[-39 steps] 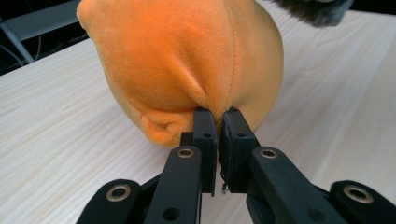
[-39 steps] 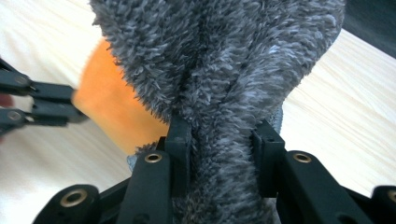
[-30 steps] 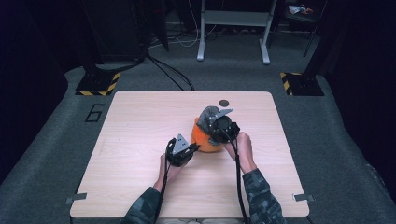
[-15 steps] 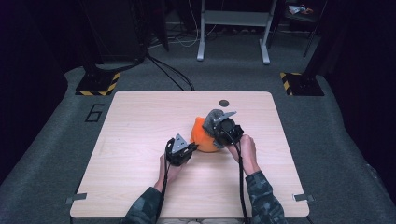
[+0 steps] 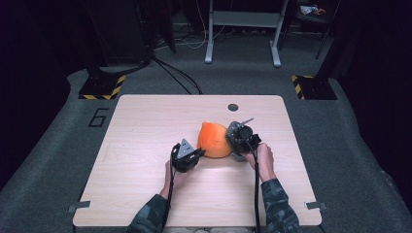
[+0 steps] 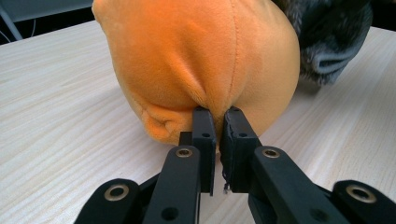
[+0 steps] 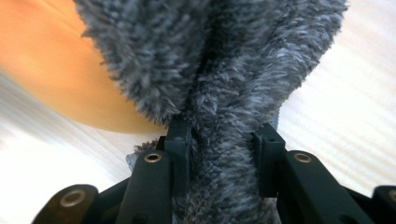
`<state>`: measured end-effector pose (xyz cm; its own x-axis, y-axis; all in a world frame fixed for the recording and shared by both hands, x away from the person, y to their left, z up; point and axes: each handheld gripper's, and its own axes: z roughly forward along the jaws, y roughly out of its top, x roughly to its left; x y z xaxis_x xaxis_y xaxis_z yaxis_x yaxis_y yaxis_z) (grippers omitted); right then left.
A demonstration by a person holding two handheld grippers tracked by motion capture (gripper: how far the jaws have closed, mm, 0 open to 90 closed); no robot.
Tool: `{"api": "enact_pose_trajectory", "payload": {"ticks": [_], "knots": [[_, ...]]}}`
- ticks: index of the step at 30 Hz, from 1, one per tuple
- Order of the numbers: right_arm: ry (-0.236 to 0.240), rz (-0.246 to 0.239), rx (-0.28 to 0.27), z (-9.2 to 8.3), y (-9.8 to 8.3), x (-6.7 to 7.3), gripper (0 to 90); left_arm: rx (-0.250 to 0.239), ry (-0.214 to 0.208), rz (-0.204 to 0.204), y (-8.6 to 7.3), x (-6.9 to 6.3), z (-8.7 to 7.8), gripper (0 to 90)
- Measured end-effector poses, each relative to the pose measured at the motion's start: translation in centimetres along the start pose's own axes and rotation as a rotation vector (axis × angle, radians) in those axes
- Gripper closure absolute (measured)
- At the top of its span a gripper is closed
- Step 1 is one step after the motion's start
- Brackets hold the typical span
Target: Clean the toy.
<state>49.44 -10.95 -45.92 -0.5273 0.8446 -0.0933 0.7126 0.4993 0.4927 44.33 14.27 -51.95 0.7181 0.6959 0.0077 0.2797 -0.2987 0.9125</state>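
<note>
Orange plush (image 6: 196, 60) pinched by left tongs (image 6: 215, 121); right tongs (image 7: 224, 140) clamp grey fur (image 7: 219, 70); floor marking "6" (image 5: 98, 117).

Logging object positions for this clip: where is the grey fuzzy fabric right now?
The grey fuzzy fabric is clamped in the right gripper, against the right side of the orange plush near the table's middle.

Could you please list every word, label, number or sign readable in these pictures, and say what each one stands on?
"6": a dark numeral on the grey floor, left of the table.
Black-and-yellow hazard stripes, no words: on the two black bases on the floor beyond the table.
No lettering can be read on the orange plush, the grey fuzzy piece or the grippers.
</note>
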Motion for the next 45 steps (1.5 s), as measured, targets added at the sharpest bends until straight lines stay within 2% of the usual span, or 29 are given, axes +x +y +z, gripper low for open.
{"api": "enact_pose_trajectory", "payload": {"ticks": [2,5,7,10,13,16,18,20,22,23,24,25,27,29,30,32,33,34,35,39,41,42,43,44,45], "knots": [[-0.004,0.002,0.029,0.9,-0.3,-0.5,65.5,0.004,0.001,-0.002,0.0,0.1,0.0,84.6],[-0.002,0.046,0.05,1.8,-0.8,-1.1,65.9,0.006,0.003,0.001,0.0,0.3,-0.1,84.5],[-0.004,0.045,0.021,1.2,-1.0,-1.4,66.3,0.006,0.003,0.002,0.0,0.3,-0.1,84.4],[-0.016,0.06,-0.041,-0.6,-0.7,-1.2,66.5,0.002,0.004,-0.001,0.0,0.2,-0.1,84.4],[-0.01,0.018,-0.094,-2.6,0.1,-0.7,66.4,-0.001,-0.002,0.001,0.0,0.2,-0.2,84.3],[-0.004,-0.022,-0.15,-4.1,1.2,0.6,66.3,-0.006,-0.007,0.011,0.0,0.2,-0.2,84.1],[0.0,-0.057,-0.166,-4.8,1.9,1.6,66.2,-0.006,-0.008,0.013,0.0,0.1,-0.2,84.0],[0.017,-0.098,-0.174,-5.2,2.7,2.6,66.1,-0.008,-0.009,0.015,0.0,0.1,-0.2,83.9],[0.022,-0.111,-0.168,-5.3,3.2,3.6,66.0,-0.007,-0.012,0.016,0.0,0.1,-0.2,83.9],[0.021,-0.134,-0.18,-5.1,3.5,4.0,66.0,-0.007,-0.016,0.018,0.0,0.1,-0.2,83.9],[0.021,-0.134,-0.18,-5.1,3.5,4.0,66.0,-0.007,-0.016,0.018,0.0,0.1,-0.2,83.9],[0.021,-0.148,-0.183,-5.0,4.0,4.8,65.9,-0.007,-0.016,0.021,0.0,0.1,-0.2,83.9],[0.024,-0.162,-0.167,-4.6,4.2,5.5,65.8,-0.009,-0.013,0.021,0.0,0.0,-0.1,83.9],[0.019,-0.165,-0.157,-4.1,4.3,5.7,65.8,-0.006,-0.008,0.023,0.0,0.1,-0.1,83.8],[0.019,-0.176,-0.166,-3.9,4.3,5.5,65.8,-0.007,-0.008,0.023,0.0,0.1,-0.1,83.8],[0.033,-0.148,-0.155,-4.0,4.0,5.1,65.8,-0.006,-0.008,0.02,0.0,0.1,-0.1,83.8],[0.025,-0.152,-0.166,-3.9,3.9,4.9,65.8,-0.008,-0.004,0.015,0.0,0.0,-0.1,83.9],[0.017,-0.139,-0.153,-3.9,3.7,4.7,65.8,-0.002,-0.009,0.017,0.0,0.2,-0.1,83.9],[0.01,-0.145,-0.147,-3.9,3.5,4.4,65.8,0.001,-0.014,0.012,-0.1,0.2,-0.1,83.8],[0.01,-0.105,-0.116,-3.5,2.5,3.4,65.8,0.002,-0.011,0.014,-0.1,0.1,-0.1,83.9],[0.006,-0.105,-0.115,-3.1,2.1,2.7,65.8,0.0,-0.013,0.011,-0.1,0.2,-0.1,83.9],[0.001,-0.079,-0.096,-2.9,1.9,2.5,65.8,0.0,-0.013,0.012,-0.1,0.2,-0.1,83.8],[-0.001,-0.083,-0.092,-2.6,1.7,2.2,65.7,0.001,-0.013,0.013,-0.1,0.2,-0.1,83.8],[0.003,-0.058,-0.086,-2.4,1.4,2.1,65.8,0.0,-0.013,0.011,-0.1,0.2,-0.1,83.8],[0.004,-0.053,-0.076,-2.2,1.2,1.8,65.7,0.002,-0.014,0.01,-0.1,0.1,-0.1,83.8]]}}
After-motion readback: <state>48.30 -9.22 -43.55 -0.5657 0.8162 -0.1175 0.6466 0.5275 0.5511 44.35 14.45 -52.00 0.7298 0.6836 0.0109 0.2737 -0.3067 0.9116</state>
